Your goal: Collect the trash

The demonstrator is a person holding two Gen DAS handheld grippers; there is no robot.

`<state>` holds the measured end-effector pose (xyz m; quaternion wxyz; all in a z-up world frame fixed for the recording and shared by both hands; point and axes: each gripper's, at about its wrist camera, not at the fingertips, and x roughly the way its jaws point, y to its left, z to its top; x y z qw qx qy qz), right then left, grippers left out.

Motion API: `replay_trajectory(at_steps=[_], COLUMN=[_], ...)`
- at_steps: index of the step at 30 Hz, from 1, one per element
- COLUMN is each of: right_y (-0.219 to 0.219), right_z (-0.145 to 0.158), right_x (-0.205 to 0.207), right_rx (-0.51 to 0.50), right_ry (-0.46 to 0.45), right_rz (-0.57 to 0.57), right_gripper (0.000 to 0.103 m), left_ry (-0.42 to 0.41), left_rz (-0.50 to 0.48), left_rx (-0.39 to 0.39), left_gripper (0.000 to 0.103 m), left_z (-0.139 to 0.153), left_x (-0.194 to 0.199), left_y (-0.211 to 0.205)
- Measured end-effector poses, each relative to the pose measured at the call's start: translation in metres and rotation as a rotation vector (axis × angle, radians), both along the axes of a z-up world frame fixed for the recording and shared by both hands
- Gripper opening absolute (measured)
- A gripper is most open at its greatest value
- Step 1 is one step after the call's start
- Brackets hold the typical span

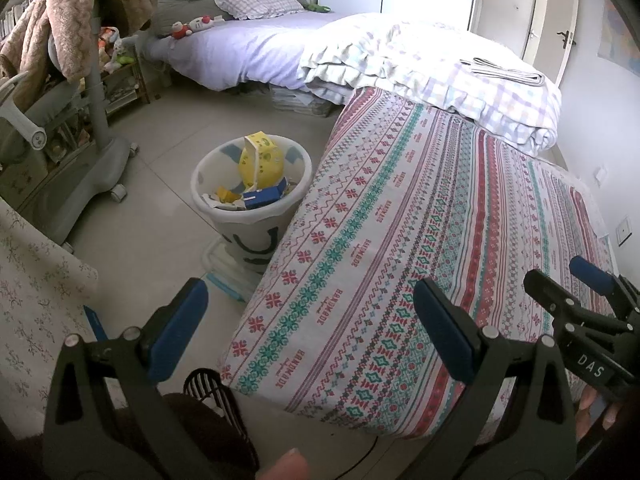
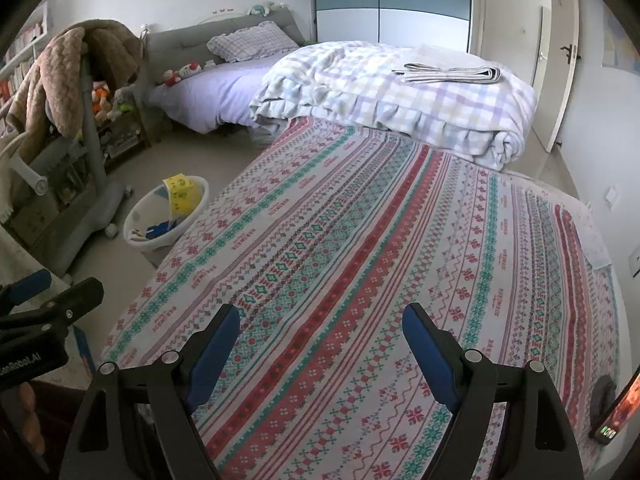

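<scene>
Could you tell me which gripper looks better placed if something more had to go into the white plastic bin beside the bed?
Probably the left gripper: the white plastic bin sits just ahead of its open, empty jaws, while the right gripper faces the patterned bedspread.

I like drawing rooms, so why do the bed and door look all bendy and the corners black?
Both views use a fisheye lens: in the left wrist view the patterned bed bulges; in the right wrist view the door curves; black corners are the lens rim.
</scene>
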<state>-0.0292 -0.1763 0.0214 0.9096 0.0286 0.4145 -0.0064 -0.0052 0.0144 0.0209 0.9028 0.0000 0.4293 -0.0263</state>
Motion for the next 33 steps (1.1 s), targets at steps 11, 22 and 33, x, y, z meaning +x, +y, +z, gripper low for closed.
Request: replay_trajectory(at_steps=[11, 22, 33], right_y=[0.0024, 0.0036, 0.0075], right_z=[-0.0006, -0.0007, -0.0022], right_x=[-0.0011, -0.0009, -0.0005], right_rx=[0.0, 0.0, -0.009], right_ry=[-0.003, -0.005, -0.005], right_rz=[0.003, 0.005, 0.001], right_gripper=[0.085, 0.085, 0.085], left_ry=[-0.003, -0.011, -0.008], left_rz=[0.001, 0.004, -0.003], left_rx=[0.0, 0.002, 0.006], left_gripper=[0.102, 0.102, 0.102], left_z=[0.0001, 0.0019, 0.0015], left_x=[-0.0009, -0.0007, -0.0006], left_y=[0.0004, 0.0027, 0.0018])
